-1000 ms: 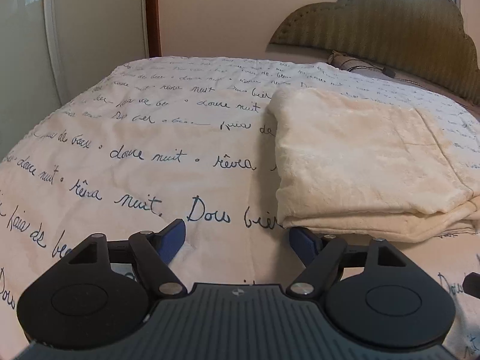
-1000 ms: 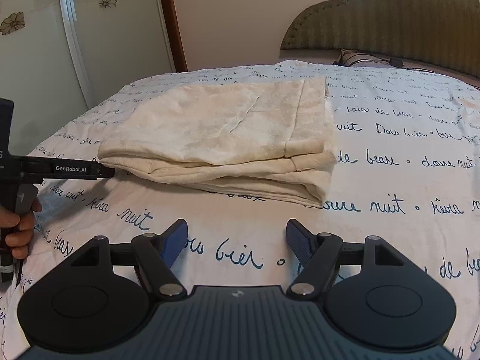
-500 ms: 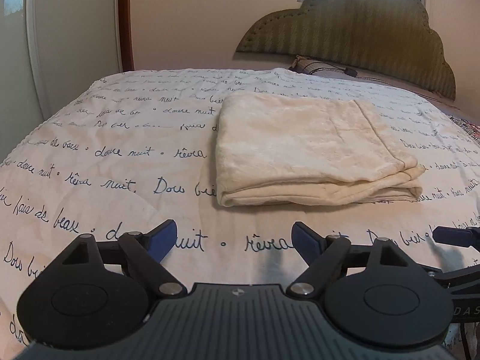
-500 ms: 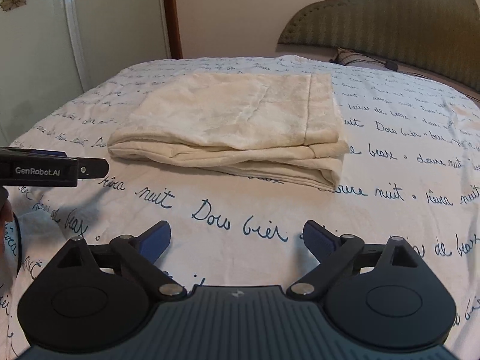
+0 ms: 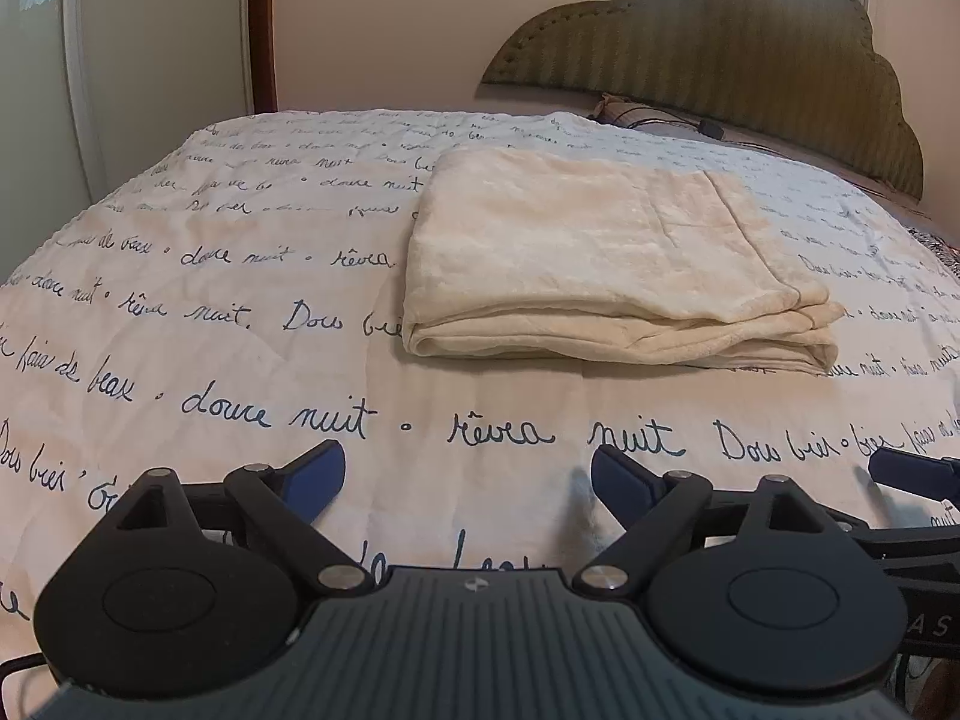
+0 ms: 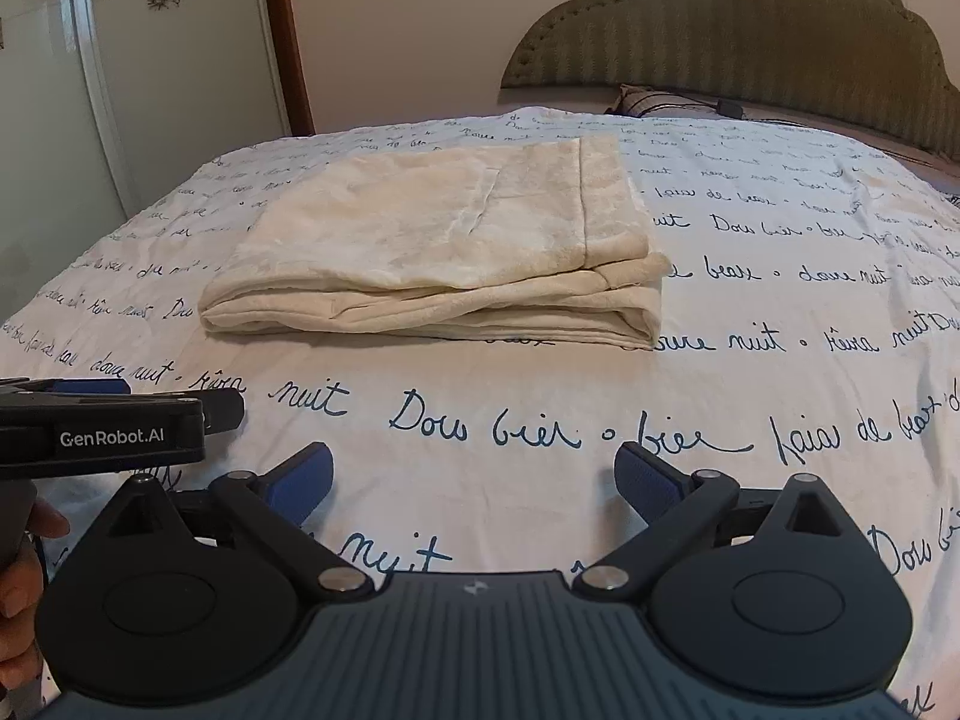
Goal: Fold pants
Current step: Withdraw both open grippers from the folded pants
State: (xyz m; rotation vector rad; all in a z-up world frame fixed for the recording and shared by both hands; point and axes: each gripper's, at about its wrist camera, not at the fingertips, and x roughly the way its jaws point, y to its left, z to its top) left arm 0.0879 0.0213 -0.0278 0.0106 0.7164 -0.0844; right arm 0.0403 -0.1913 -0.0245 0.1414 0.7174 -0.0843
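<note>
The cream pants [image 5: 600, 264] lie folded into a thick rectangle on the bed, also in the right wrist view [image 6: 432, 252], with the folded edges facing me. My left gripper [image 5: 468, 471] hovers over the cover short of the pants, its jaws opening with nothing between them. My right gripper [image 6: 474, 474] is likewise back from the pants, jaws opening and empty. Each gripper shows at the edge of the other's view: the left gripper [image 6: 120, 420] and a tip of the right gripper [image 5: 912, 474].
The white bed cover [image 5: 240, 360] with blue handwriting spreads on all sides of the pants. A green padded headboard [image 5: 720, 42] and a pillow [image 5: 648, 114] stand behind. A pale wardrobe door [image 6: 150, 60] is at left. A hand [image 6: 24, 570] grips the left tool.
Both grippers have widened and drawn back from the pants. In the left wrist view the pants shifted from the right edge toward the middle. The left gripper came closer beside the right one.
</note>
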